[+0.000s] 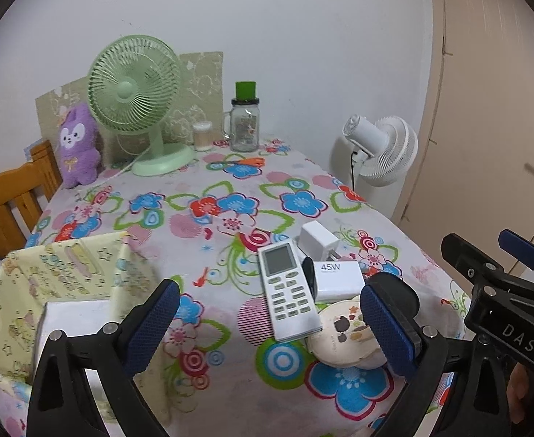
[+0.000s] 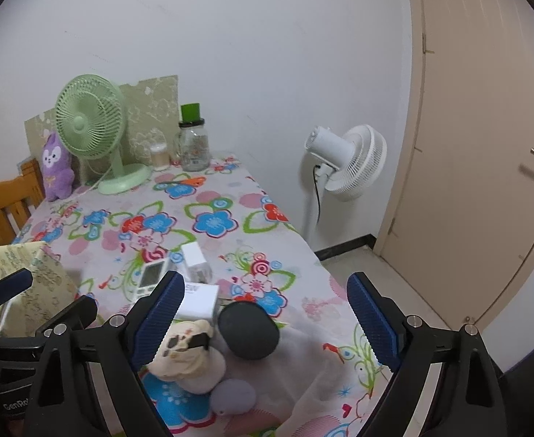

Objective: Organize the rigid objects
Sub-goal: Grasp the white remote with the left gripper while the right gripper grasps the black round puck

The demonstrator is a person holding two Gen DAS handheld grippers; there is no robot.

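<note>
- Judged step: both claws approach a cluster of small hard items lying near the front of the bench [image 1: 230, 182], which is covered in a flowered cloth; nothing is picked up yet
- Left claw [image 1: 267, 327] stands wide open and empty; the right claw [image 2: 263, 320] also stands wide with nothing between its pads
- Landmark: the white rectangular remote control with a grey screen [image 1: 288, 287]; just right of it lie a white charger block [image 1: 339, 280] printed "45W" and a white plug adapter [image 1: 318, 240] behind that
- A round cream compact with a cartoon lid [image 1: 343, 335] touches the remote's near end; a black round puck [image 2: 248, 329] sits right of the compact
- Left of the remote, well apart, stands a pale yellow printed fabric basket [image 1: 66, 276], probably the destination
- Next move likely calls for lowering one claw astride a single item and closing
- The right claw's body reads "DAS"
</note>
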